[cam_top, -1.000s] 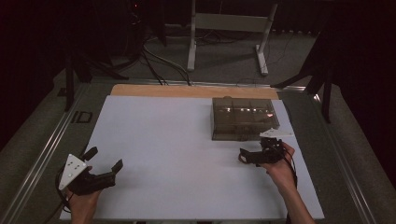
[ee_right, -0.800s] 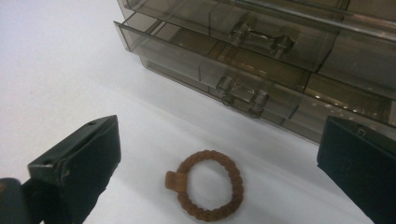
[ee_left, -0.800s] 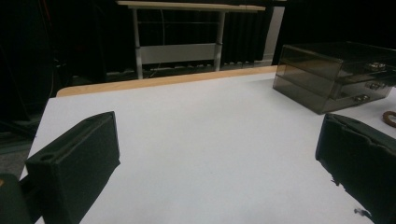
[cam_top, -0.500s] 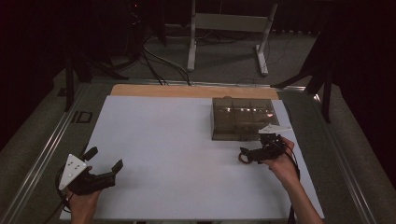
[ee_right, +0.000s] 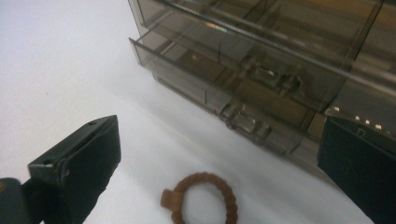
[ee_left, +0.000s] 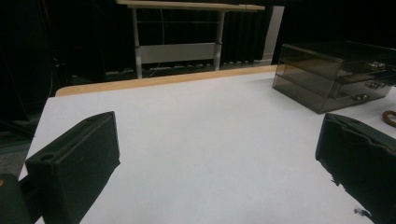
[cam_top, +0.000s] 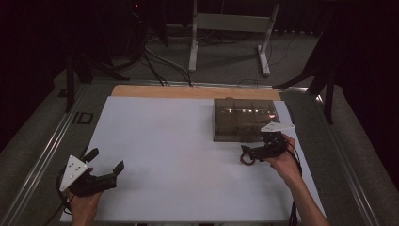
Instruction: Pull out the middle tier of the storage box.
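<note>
White table (cam_top: 179,141) | one drawer box (cam_top: 242,117) | one braided ring (ee_right: 203,196) | both grippers (cam_top: 104,165) (cam_top: 245,153) spread

Desk (cam_top: 188,141) wide open across left and middle; I see bare white surface from left gripper (cam_top: 104,165) to far edge. Only tall obstacle: smoky drawer box (cam_top: 242,117) at right rear, blocking my right gripper (cam_top: 248,154) straight ahead. Brown braided ring (ee_right: 201,196) lies flat on desk between its spread fingers (ee_right: 79,163), just in front of box's lower drawer. Free passage left of box.
</note>
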A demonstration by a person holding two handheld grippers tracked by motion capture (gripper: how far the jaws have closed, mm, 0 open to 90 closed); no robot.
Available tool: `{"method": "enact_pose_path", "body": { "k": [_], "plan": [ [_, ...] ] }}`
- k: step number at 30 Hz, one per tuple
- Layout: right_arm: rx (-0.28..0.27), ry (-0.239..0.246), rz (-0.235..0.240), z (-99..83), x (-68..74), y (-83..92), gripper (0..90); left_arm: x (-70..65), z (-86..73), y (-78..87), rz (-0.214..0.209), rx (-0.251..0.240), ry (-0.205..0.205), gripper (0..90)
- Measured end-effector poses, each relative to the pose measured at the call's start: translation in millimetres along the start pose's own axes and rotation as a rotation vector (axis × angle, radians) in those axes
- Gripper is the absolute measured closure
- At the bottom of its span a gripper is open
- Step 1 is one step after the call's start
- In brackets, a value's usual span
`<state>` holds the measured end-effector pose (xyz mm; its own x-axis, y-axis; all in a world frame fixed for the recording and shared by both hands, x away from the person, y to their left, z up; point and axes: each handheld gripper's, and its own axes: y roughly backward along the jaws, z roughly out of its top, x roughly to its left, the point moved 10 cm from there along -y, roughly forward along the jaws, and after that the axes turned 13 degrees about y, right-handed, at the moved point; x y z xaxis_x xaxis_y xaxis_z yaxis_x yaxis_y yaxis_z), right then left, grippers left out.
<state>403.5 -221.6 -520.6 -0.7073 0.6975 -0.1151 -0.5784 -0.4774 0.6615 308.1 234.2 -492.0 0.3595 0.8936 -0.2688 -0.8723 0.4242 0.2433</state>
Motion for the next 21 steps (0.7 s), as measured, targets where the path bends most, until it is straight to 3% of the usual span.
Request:
{"method": "enact_pose_path", "body": {
  "k": [7, 21],
  "plan": [
    [-0.036, 0.040, 0.010, 1.5, -1.1, -4.9, 0.2, 0.0, -0.2, -0.2, -0.001, 0.000, 0.000, 1.2],
    [-0.026, 0.127, 0.006, -2.4, -2.6, -17.1, 2.5, -0.1, -0.5, -0.4, -0.002, 0.002, 0.000, 1.2]
  ]
}}
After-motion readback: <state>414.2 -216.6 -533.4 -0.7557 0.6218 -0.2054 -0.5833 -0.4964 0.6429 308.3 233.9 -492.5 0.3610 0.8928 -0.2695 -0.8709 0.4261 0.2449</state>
